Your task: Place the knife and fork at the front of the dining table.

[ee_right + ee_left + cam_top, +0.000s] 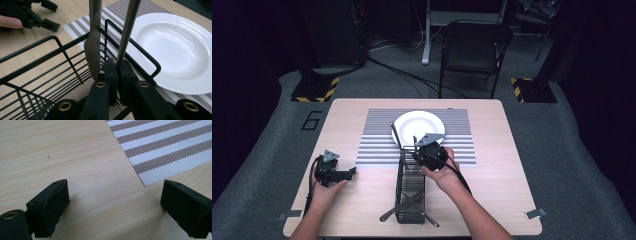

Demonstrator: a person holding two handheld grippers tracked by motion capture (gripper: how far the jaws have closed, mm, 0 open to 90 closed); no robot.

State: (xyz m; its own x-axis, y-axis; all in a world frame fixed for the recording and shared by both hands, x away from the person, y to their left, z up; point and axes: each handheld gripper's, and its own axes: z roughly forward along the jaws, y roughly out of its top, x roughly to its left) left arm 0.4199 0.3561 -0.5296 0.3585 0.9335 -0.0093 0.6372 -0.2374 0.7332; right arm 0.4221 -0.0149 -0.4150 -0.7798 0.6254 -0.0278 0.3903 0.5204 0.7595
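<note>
My right gripper [421,156] [117,68] reaches down into the far end of a black wire cutlery basket [401,180] [50,38]. Its jaws are shut on the thin metal handle of a utensil [127,30] that stands upright; its head is hidden. A flat knife [92,42] [394,132] stands just left of that handle, outside the jaws. My left gripper [348,173] [115,195] rests low over the bare wood at the left, open, with nothing between its jaws. It appears far off in the right gripper view [51,15].
A white plate [419,125] [175,50] sits on a striped placemat [377,142] [170,145] [75,27] just beyond the basket. More cutlery [407,202] lies at the basket's near end, some poking out. A folding chair [474,45] stands behind the table.
</note>
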